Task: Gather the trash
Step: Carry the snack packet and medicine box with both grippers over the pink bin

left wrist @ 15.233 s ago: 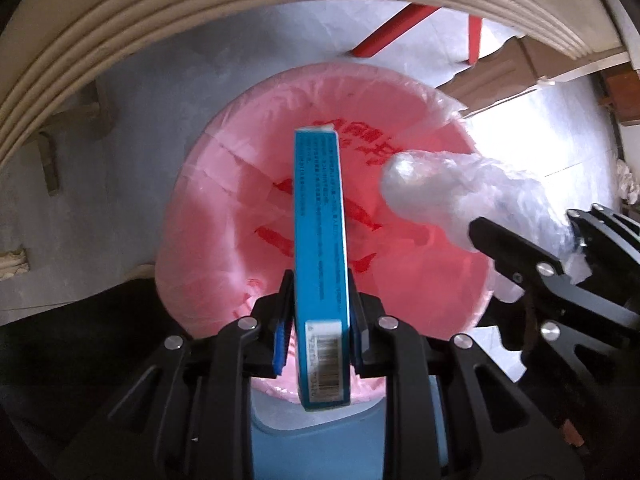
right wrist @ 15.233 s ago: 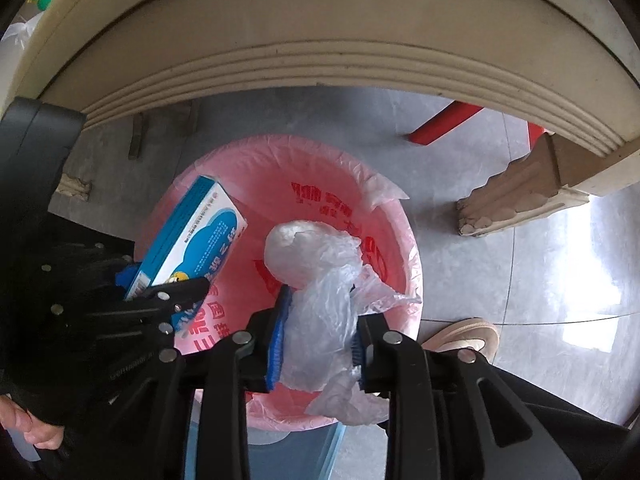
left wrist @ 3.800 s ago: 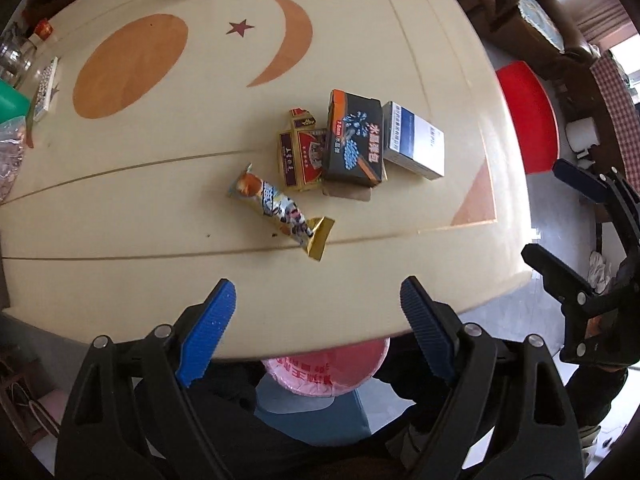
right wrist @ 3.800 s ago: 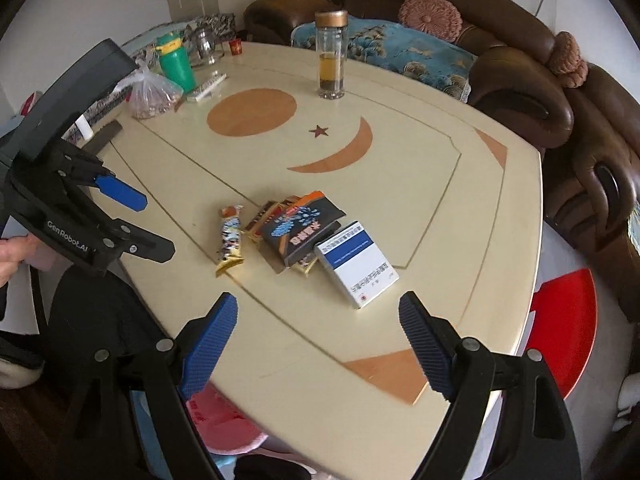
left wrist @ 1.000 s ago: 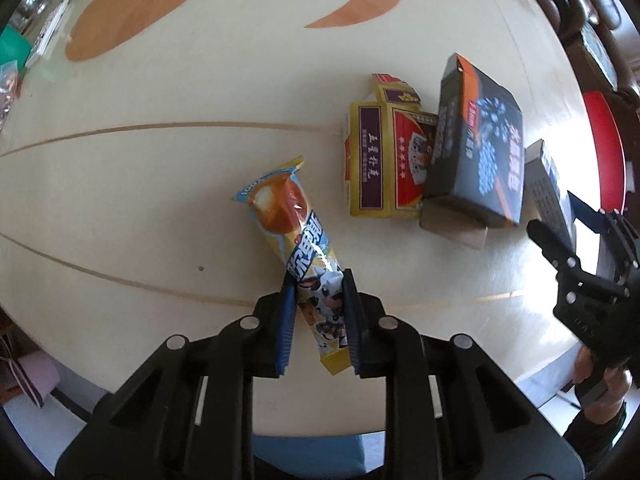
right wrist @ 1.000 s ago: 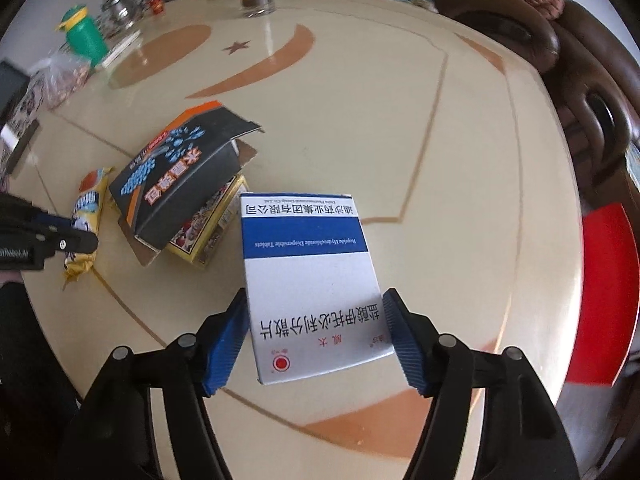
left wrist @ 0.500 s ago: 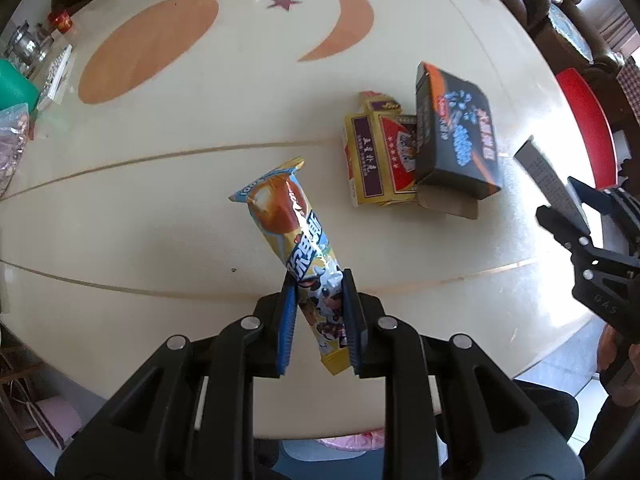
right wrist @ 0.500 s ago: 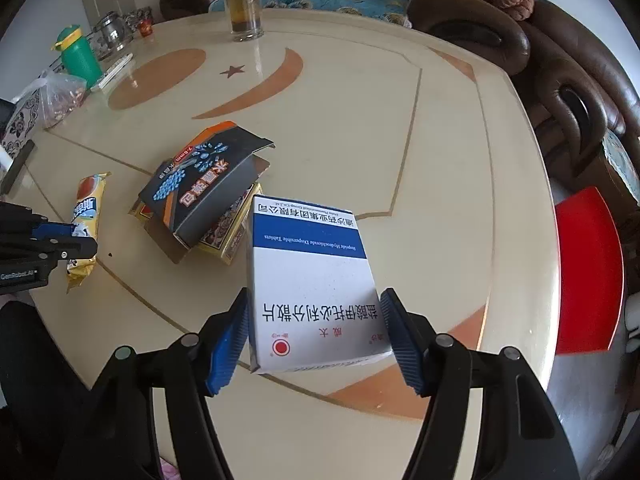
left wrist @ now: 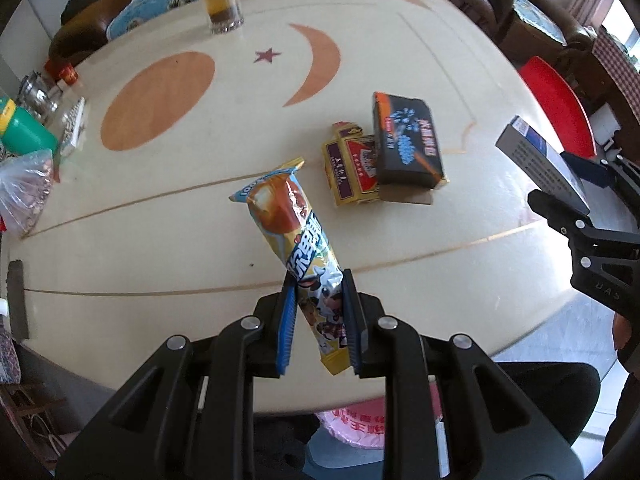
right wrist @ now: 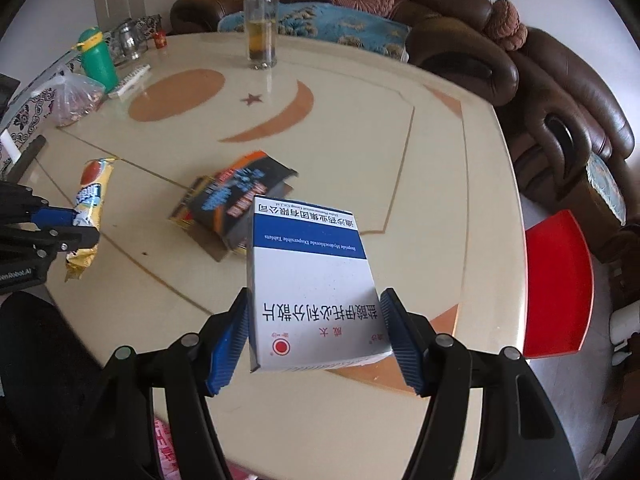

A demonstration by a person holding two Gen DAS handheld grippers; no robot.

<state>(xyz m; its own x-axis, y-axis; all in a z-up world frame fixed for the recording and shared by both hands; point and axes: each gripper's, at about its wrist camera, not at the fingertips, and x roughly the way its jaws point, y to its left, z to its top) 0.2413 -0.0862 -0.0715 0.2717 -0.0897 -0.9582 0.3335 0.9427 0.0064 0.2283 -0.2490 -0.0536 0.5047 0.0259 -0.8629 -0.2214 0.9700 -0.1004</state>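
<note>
My left gripper (left wrist: 318, 322) is shut on a yellow and blue snack wrapper (left wrist: 294, 236) and holds it above the cream table (left wrist: 160, 240). My right gripper (right wrist: 316, 336) is shut on a white and blue medicine box (right wrist: 308, 276), lifted off the table; it also shows at the right of the left wrist view (left wrist: 540, 156). A black carton (left wrist: 406, 146) lies on a yellow and red carton (left wrist: 350, 170) in the table's middle. The pink-lined bin (left wrist: 356, 424) sits below the table's near edge.
A glass tea bottle (right wrist: 262, 20) stands at the table's far side. A green bottle (right wrist: 98, 58) and a plastic bag (right wrist: 76, 100) sit at the far left. A brown sofa (right wrist: 520, 60) and a red stool (right wrist: 560, 280) stand to the right.
Both grippers have risen and pulled back from the table. The snack wrapper and the medicine box are lifted higher; the two cartons remain on the table.
</note>
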